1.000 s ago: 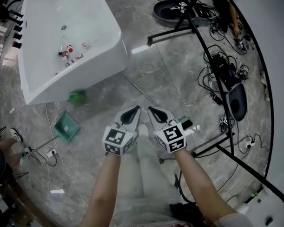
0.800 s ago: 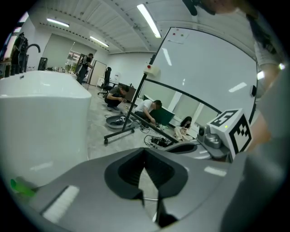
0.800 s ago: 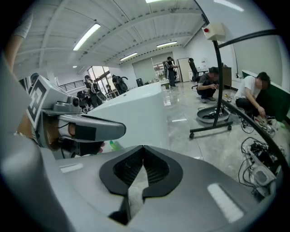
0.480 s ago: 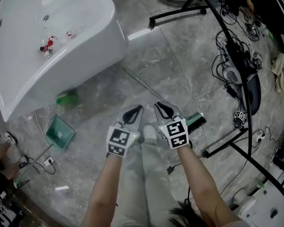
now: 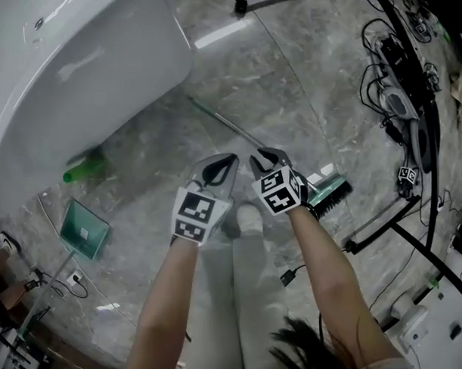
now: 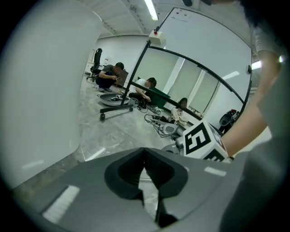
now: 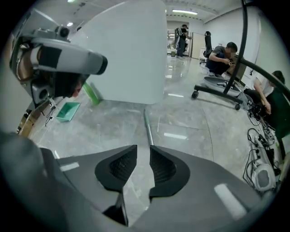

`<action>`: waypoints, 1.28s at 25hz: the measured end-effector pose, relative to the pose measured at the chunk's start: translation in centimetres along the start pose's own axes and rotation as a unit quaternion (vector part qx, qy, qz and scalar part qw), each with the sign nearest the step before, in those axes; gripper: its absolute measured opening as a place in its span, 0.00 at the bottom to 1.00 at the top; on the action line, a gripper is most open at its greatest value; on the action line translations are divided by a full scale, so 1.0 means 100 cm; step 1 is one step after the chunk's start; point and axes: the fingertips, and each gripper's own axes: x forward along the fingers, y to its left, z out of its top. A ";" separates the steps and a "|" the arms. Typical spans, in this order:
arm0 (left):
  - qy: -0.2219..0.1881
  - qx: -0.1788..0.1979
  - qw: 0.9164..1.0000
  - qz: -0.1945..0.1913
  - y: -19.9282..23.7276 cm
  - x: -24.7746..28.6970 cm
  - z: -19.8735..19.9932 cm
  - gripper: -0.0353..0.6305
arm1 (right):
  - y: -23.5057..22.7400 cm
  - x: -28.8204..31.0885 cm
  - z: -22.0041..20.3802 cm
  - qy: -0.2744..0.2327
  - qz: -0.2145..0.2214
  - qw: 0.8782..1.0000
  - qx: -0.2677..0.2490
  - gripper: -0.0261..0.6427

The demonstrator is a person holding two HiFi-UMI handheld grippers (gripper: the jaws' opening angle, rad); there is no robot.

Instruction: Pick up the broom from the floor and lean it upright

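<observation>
The grey marble floor (image 5: pixel 288 79) fills the head view. A white bathtub (image 5: pixel 83 64) stands on it toward the far left, and a tangle of cables (image 5: pixel 397 68) runs along the floor's right side.

The broom (image 5: pixel 229 127) lies flat on the floor. Its thin handle starts near the tub's foot and slants toward the person. Its green and black head (image 5: pixel 331 193) lies on the side nearer the cables, just beside the right forearm.

A green dustpan (image 5: pixel 83 230) sits on the floor near the left side, below the tub wall. A green bottle (image 5: pixel 83 167) lies against the base of the tub.

The left claw (image 5: pixel 226 163) hangs above the floor just left of the handle. In the left gripper view its jaws meet at the tips and grip nothing (image 6: pixel 144 152).

The right claw (image 5: pixel 266 156) hangs over the handle near the broom's head. Its jaws are opening and a clear gap shows between the pads (image 7: pixel 143 149). Nothing is between them, and the handle (image 7: pixel 147 124) shows on the floor beyond the gap, running away toward the tub.
</observation>
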 end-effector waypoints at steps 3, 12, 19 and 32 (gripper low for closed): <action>0.004 0.004 1.000 -0.005 0.008 0.016 -0.015 0.05 | -0.009 0.030 -0.024 0.031 -0.006 0.999 -0.008 0.22; 0.036 0.015 0.999 -0.030 0.032 0.058 -0.066 0.05 | -0.028 0.109 -0.072 0.103 -0.002 0.994 -0.044 0.22; 0.043 0.014 0.999 -0.024 0.051 0.070 -0.079 0.05 | -0.036 0.134 -0.085 0.130 -0.016 0.989 -0.069 0.22; 0.011 0.009 1.000 0.005 0.064 0.059 -0.068 0.05 | -0.039 0.127 -0.078 0.123 -0.029 0.988 -0.091 0.16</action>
